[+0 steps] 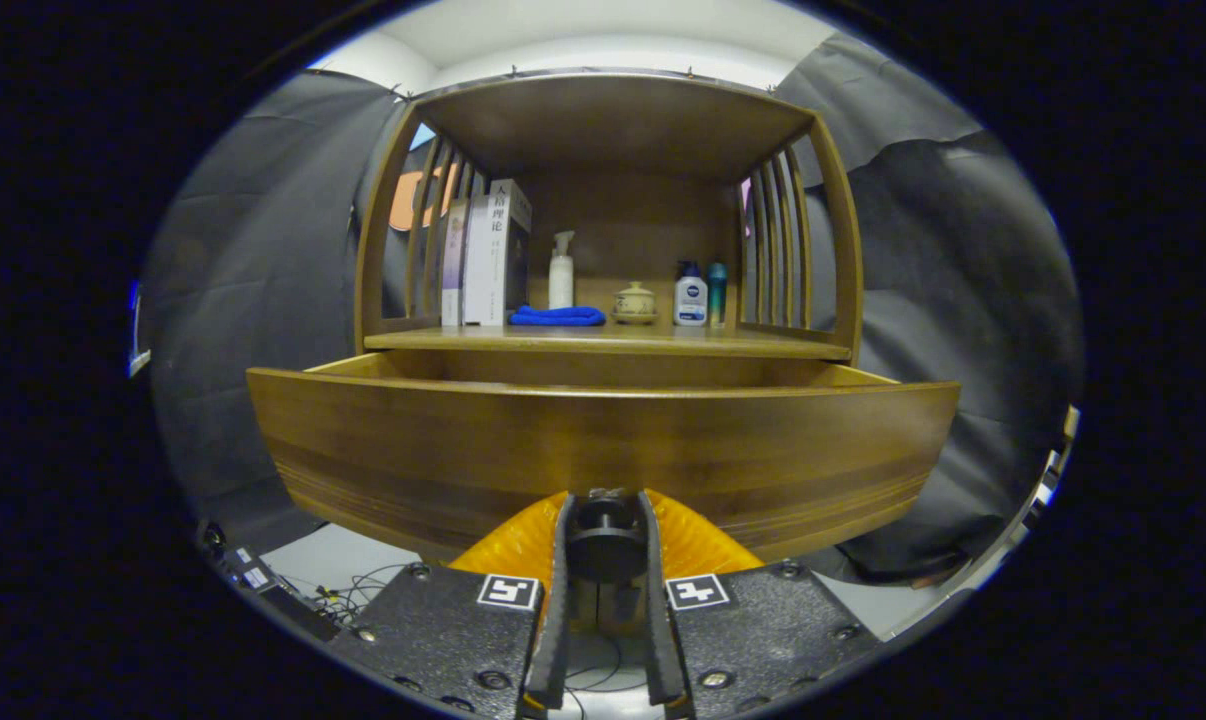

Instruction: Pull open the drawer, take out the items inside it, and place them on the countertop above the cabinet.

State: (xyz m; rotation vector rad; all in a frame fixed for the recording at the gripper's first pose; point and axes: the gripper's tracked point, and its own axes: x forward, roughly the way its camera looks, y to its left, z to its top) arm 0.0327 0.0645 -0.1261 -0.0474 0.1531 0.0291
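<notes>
Nearest the camera, the gripper (606, 545) is seen with its two fingers (561, 600) drawn close together, and a dark round knob (605, 535) is clamped between them. This knob is set low in the middle of the drawer (603, 450) front, which stands directly ahead of the fingertips and is pulled partly out of the wooden cabinet (603, 250). Only a strip of the drawer's inner walls can be seen over its top edge, so what lies inside cannot be told.

Beyond the drawer and above it, the bench (603, 342) of the cabinet is seen, roofed by a wooden top and flanked by slatted sides. On it, from the left of the gripper to the right, are lined up several upright books (488, 255), a white pump bottle (561, 270) with a folded blue cloth (557, 316) lying before it, a small lidded ceramic cup (634, 300) on a saucer, a white bottle with a blue cap (690, 295), and a slim teal bottle (717, 292) just beside it.

Below the drawer, to the left of the fingers, loose cables (353, 595) are spread on a pale floor.
</notes>
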